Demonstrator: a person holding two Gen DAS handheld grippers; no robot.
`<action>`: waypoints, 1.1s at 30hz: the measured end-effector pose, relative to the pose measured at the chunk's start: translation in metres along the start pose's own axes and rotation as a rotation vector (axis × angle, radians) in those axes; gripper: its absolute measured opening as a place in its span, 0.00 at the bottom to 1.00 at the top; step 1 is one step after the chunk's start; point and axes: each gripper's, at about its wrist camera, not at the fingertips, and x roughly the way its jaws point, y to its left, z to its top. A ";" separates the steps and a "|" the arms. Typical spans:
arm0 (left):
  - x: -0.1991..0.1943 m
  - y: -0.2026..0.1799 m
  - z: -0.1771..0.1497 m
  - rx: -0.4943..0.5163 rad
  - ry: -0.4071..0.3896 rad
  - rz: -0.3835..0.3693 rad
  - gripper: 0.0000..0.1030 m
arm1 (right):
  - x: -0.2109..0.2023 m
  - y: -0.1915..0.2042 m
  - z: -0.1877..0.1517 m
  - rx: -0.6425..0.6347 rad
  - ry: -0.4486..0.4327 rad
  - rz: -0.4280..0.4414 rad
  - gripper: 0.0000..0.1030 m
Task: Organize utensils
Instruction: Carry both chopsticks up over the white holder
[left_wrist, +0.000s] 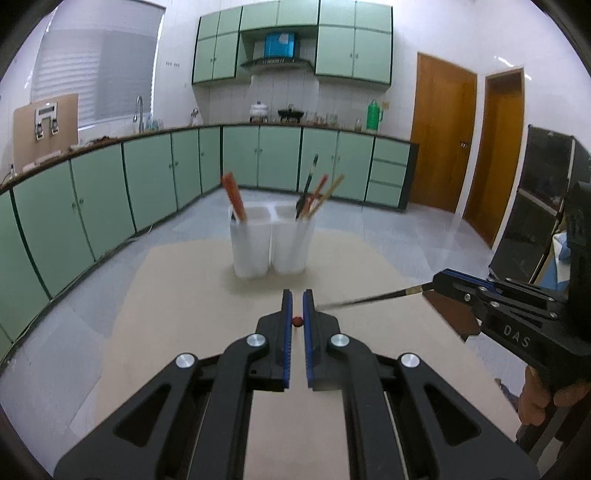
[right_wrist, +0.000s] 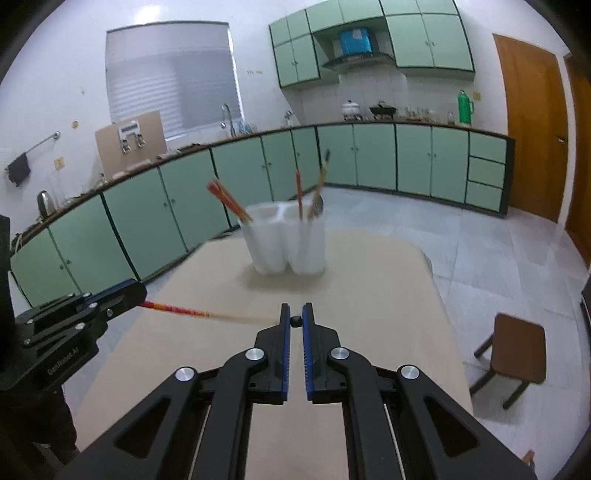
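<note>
Left wrist view: the left gripper (left_wrist: 297, 301) hangs over the middle of the beige rectangular tabletop (left_wrist: 177, 295), its black, blue-padded jaws nearly closed on the round red end of a red-and-orange chopstick (left_wrist: 297, 321), seen end-on between the pads. From the right edge, the right gripper (left_wrist: 441, 280) clamps the butt of a dark slender chopstick (left_wrist: 369, 299), whose blurred tip ends just beside the left gripper's right finger. Toward the far edge of the tabletop stands a white translucent plastic utensil holder with several compartments (left_wrist: 271, 251). Its left compartment carries a pair of red-orange chopsticks (left_wrist: 233, 197) leaning left; its right compartment carries a mixed bunch of dark, red and yellowish sticks (left_wrist: 314, 195) leaning right.

Right wrist view: the right gripper (right_wrist: 296, 312) shows jaws closed on the dark chopstick's black end (right_wrist: 296, 321). The left gripper (right_wrist: 125, 291), at the left edge of the tabletop (right_wrist: 388, 295), grips the red-and-orange chopstick (right_wrist: 192, 313), which runs across to meet the right gripper's left finger. The utensil holder (right_wrist: 286, 247) stands near the far edge, well apart from both grippers. A brown wooden stool (right_wrist: 517, 350) stands on the floor beyond the right edge.
</note>
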 end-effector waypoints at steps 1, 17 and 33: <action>-0.001 0.001 0.004 0.002 -0.009 -0.006 0.04 | 0.000 0.001 0.005 -0.001 -0.002 0.006 0.06; -0.005 0.008 0.061 0.051 -0.096 -0.091 0.04 | 0.000 0.010 0.095 -0.047 -0.032 0.108 0.06; 0.032 0.019 0.183 0.093 -0.300 -0.038 0.04 | 0.018 0.021 0.220 -0.097 -0.206 0.101 0.06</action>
